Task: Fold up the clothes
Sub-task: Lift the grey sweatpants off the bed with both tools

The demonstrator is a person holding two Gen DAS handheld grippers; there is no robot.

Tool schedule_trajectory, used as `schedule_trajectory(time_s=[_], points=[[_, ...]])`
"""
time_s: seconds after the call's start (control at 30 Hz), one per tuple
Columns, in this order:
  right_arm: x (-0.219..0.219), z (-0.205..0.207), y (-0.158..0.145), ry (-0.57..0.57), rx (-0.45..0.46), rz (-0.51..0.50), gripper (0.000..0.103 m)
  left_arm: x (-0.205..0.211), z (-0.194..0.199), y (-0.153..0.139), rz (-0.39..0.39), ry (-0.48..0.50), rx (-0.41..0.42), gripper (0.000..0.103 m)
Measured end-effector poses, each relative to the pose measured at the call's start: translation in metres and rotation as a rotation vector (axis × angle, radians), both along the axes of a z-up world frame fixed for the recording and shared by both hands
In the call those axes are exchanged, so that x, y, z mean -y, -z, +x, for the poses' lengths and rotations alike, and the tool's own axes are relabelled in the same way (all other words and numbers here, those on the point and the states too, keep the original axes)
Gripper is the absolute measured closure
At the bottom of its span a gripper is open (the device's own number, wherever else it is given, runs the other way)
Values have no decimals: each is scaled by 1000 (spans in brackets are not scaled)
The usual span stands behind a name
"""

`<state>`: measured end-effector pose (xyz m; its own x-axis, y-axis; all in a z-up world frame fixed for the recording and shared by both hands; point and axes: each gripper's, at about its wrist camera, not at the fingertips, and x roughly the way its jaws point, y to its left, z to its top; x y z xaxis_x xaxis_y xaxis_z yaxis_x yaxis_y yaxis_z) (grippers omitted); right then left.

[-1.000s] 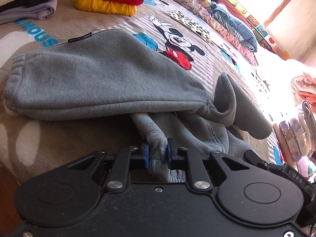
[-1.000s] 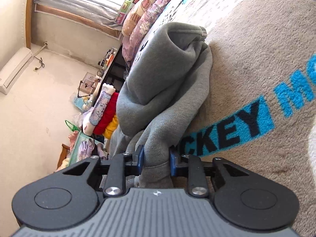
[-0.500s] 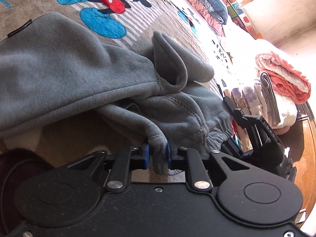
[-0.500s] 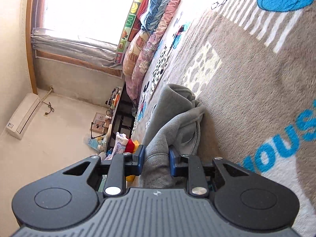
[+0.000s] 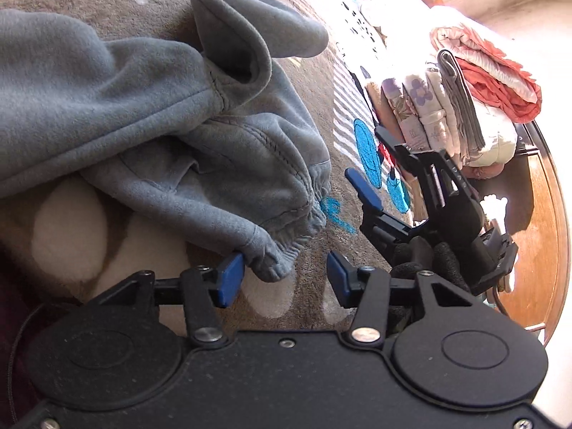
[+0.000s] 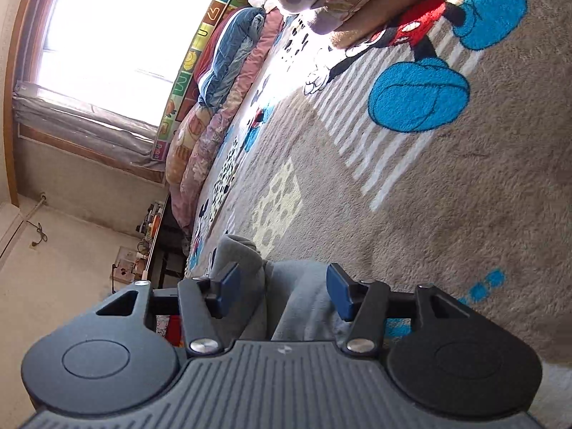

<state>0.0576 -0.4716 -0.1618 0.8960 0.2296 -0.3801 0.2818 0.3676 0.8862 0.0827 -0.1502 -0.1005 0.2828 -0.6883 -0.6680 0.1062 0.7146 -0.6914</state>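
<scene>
Grey fleece trousers lie folded over on the Mickey Mouse blanket. My left gripper is open; the elastic cuff rests on the blanket just inside its left pad, loose. My right gripper shows in the left wrist view to the right of the cuff, open. In the right wrist view the right gripper is open with grey fleece lying between its spread pads, not pinched.
A stack of folded clothes with a pink and coral item on top sits at the right. Rolled bedding lines the far edge of the bed under the window. A wooden floor shows beyond the bed's edge.
Both grippers were shut on the grey fleece and have opened, letting it go. The trousers' lower part now lies on the blanket, and both cameras have swung towards the stack of clothes.
</scene>
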Motion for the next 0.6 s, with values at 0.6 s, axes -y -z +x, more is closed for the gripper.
schedule_trajectory(time_s=[0.6], points=[[-30,-39,38,45,-74,47,32,-115,5,-47,-104,-229,114,48]])
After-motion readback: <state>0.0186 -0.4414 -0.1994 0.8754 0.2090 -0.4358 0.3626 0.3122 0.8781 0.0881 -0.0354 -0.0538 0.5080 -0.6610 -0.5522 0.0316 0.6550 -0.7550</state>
